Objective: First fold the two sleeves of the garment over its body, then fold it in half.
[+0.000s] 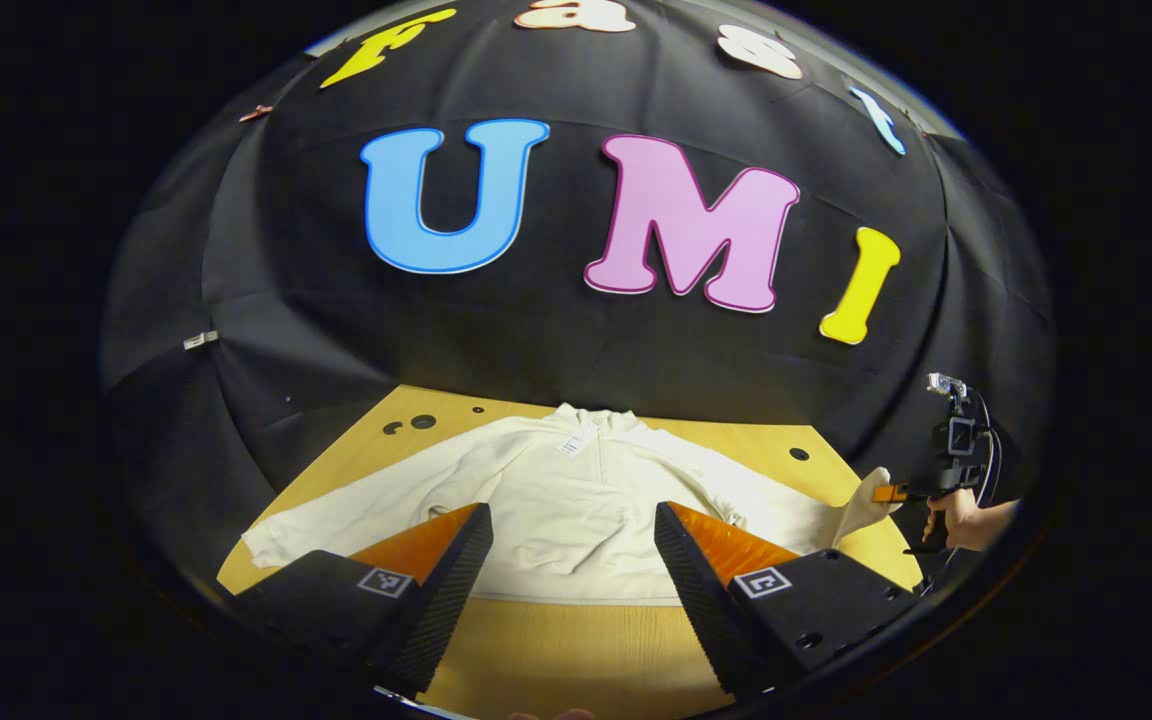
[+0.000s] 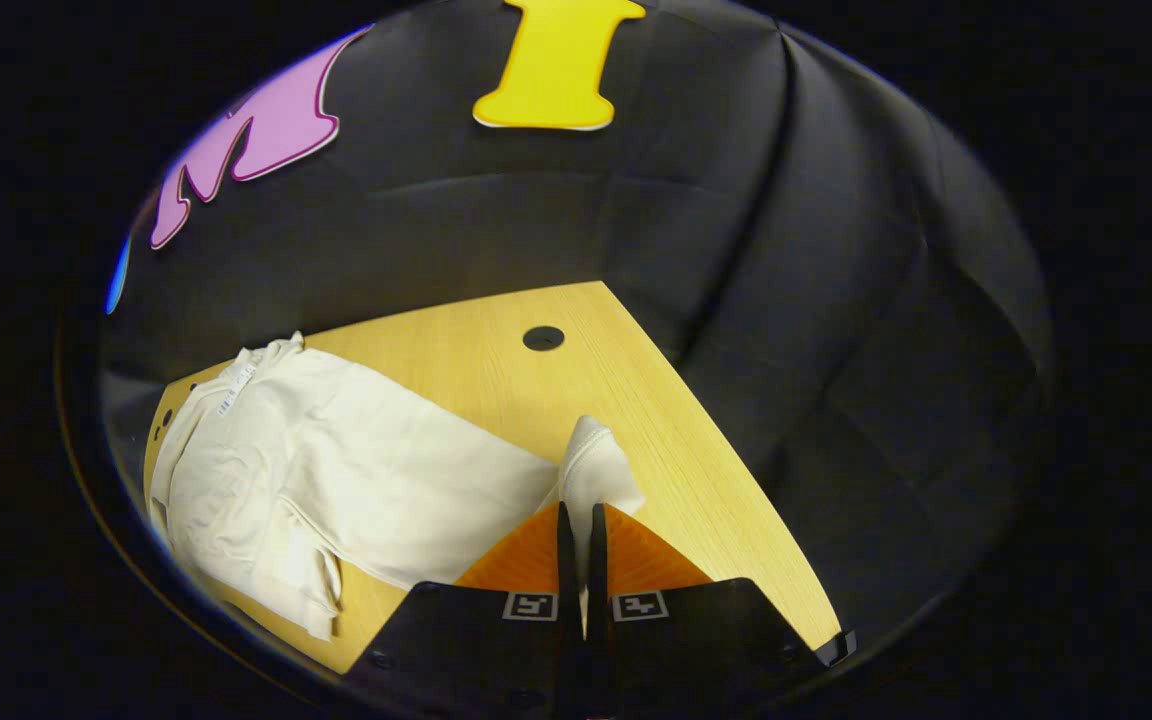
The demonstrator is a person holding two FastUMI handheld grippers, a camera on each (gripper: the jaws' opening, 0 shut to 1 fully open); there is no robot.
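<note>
Cream garment [image 1: 576,500] is lying flat on the wooden table [image 1: 576,650], sleeves spread. Nearest, the left gripper [image 1: 573,540] is hovering with jaws apart. Farther right, the right gripper [image 2: 576,520] is pinching the right sleeve's cuff [image 2: 591,465], lifting it.

Cream garment [image 1: 576,500] lies flat on the wooden table [image 1: 576,650], collar toward the booth wall, both sleeves spread out to the sides, a tag showing at the neck. Left gripper [image 1: 573,545] hovers above the hem with its fingers wide apart, nothing between them. At the far right, the right gripper [image 1: 886,492], held in a hand [image 1: 966,522], pinches the cuff of the sleeve [image 1: 861,505] and lifts it off the table.
</note>
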